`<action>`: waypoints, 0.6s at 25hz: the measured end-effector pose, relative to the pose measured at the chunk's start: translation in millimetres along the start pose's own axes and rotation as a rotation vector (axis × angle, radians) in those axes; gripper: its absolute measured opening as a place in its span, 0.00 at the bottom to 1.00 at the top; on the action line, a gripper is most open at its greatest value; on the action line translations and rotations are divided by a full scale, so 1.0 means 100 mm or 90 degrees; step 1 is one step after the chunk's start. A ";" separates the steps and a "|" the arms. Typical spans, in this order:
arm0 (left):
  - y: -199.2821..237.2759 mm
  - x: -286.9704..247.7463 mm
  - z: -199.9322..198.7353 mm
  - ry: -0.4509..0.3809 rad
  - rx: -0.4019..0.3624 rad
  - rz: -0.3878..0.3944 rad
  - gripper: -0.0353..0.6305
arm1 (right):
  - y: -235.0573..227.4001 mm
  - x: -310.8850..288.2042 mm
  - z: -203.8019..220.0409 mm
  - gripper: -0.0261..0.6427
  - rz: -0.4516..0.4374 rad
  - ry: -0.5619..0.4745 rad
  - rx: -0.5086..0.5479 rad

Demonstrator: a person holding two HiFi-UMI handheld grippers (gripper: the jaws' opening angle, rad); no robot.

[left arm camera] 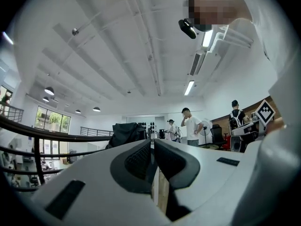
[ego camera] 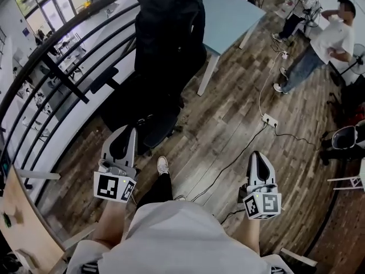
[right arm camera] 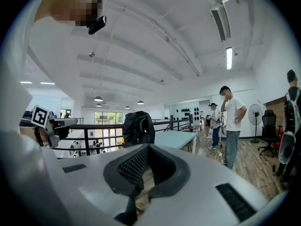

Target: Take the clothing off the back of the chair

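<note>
The dark clothing [ego camera: 168, 27] hung draped over the back of the black office chair [ego camera: 142, 113], covering the backrest from its top edge downward. The chair stood on the wooden floor [ego camera: 217, 113] just beside a black railing [ego camera: 65, 79], and the corner of a pale blue bench [ego camera: 228, 10] lay just behind it.

The person stood in front of the chair with one shoe [ego camera: 163, 165] near its base and a gripper held out in each hand. The left gripper [ego camera: 128, 129] pointed toward the chair's seat and was apart from the chair and the clothing. In the left gripper view its jaws were together, with nothing between the pads, and the clothing showed straight ahead beyond the tips. The right gripper [ego camera: 256, 154] was held over bare floor, well to the right of the chair. In the right gripper view its jaws met at the tips and held nothing, and the clothing stood a little left of their line, with the bench to the right of it.

A white power strip [ego camera: 269, 120] lay on the floor with a cable running from it. Two people [ego camera: 325, 44] stood well apart from the chair, at the upper right of the head view.
</note>
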State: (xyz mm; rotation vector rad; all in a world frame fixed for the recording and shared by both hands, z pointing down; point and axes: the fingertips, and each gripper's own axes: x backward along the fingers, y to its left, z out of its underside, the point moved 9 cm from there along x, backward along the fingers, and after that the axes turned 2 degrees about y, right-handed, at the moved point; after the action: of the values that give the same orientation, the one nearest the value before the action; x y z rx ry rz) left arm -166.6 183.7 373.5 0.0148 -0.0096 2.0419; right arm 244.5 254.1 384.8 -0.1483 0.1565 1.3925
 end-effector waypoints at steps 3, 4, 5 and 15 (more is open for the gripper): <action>0.25 -0.38 -0.05 -0.013 -0.001 0.011 0.12 | 0.02 -0.46 -0.18 0.07 -0.002 -0.002 0.015; 0.36 -0.49 -0.06 -0.013 -0.001 0.013 0.12 | 0.05 -0.63 -0.26 0.07 -0.008 -0.007 0.024; 0.46 -0.60 -0.06 -0.012 0.001 0.014 0.12 | 0.09 -0.79 -0.34 0.07 -0.012 -0.011 0.034; 1.16 -1.57 0.09 0.010 0.066 0.051 0.12 | 0.51 -1.95 -0.73 0.07 -0.049 -0.001 0.060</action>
State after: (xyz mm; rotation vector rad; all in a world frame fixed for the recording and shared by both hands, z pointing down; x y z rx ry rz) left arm -198.7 -8.7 380.3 0.0648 0.1074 2.1205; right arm 159.8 60.6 351.0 -0.0746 0.2125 1.3059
